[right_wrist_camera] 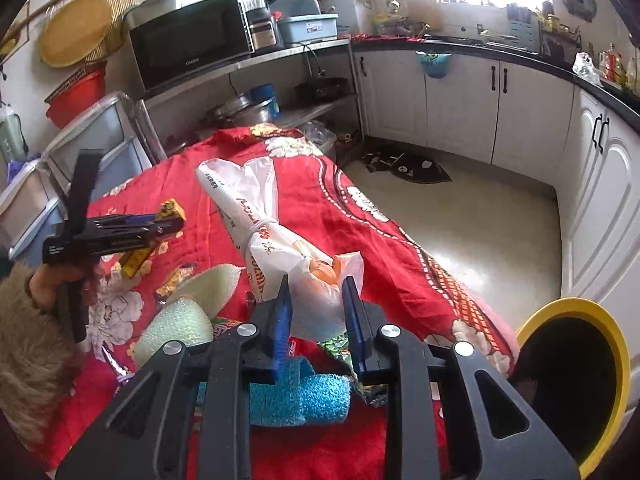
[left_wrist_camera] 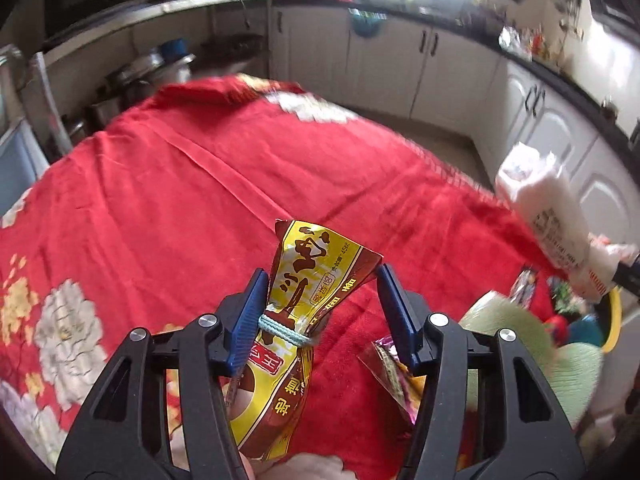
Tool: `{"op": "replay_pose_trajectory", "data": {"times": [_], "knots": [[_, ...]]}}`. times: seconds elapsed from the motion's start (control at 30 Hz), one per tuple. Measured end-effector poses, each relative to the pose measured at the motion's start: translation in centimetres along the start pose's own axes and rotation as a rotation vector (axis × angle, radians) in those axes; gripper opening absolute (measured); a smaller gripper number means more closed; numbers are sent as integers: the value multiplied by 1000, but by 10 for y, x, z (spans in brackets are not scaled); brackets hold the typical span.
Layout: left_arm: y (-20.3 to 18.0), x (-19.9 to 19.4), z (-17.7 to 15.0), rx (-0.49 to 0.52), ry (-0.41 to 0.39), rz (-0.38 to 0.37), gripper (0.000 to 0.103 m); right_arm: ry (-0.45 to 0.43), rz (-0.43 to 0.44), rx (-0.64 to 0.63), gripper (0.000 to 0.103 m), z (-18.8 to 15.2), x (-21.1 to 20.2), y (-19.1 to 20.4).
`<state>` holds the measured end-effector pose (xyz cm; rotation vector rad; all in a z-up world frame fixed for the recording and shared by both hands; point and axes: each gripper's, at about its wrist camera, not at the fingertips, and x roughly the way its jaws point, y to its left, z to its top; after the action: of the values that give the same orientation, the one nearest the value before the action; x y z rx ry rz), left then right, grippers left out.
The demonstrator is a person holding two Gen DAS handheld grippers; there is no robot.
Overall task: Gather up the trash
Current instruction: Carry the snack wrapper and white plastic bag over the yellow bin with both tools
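My left gripper [left_wrist_camera: 320,300] is shut on a yellow and brown snack wrapper [left_wrist_camera: 308,280] tied with a pale cord, held above the red tablecloth [left_wrist_camera: 180,184]. My right gripper [right_wrist_camera: 316,304] is shut on a white plastic bag [right_wrist_camera: 256,208] with red print, tied with a band and lifted over the table. That bag also shows at the right of the left wrist view [left_wrist_camera: 548,216]. The left gripper with its wrapper [right_wrist_camera: 170,210] appears at the left of the right wrist view. A yellow-rimmed bin [right_wrist_camera: 616,344] stands at the table's right side.
On the table lie pale green foam netting [right_wrist_camera: 192,304], a blue foam net [right_wrist_camera: 304,400] and small shiny wrappers [left_wrist_camera: 392,368]. White cabinets [right_wrist_camera: 460,96] and a black counter run along the far wall. A shelf with a microwave [right_wrist_camera: 188,36] stands behind the table.
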<state>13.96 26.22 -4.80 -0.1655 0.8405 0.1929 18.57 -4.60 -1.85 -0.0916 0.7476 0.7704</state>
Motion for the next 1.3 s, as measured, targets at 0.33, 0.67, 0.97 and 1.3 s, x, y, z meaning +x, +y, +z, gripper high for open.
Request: {"op": "replay_pose_trajectory", "data": {"times": [0.33,0.67,0.97,1.3], "knots": [[-17,-65,6,-68,-133,-48,48,-48,-19,24,24,-6,-31,-5],[-78,-96,10,-4,-200,-130,48,-97,-56,72,24,-19,-66,-23],[-131,-100,10,66,-214,-202,48,-135,-105,118,24,-31,-99,-47],[-177,-98,12,121,-222,-273,48,-165,-169,165,24,-45,-126,-68]]}}
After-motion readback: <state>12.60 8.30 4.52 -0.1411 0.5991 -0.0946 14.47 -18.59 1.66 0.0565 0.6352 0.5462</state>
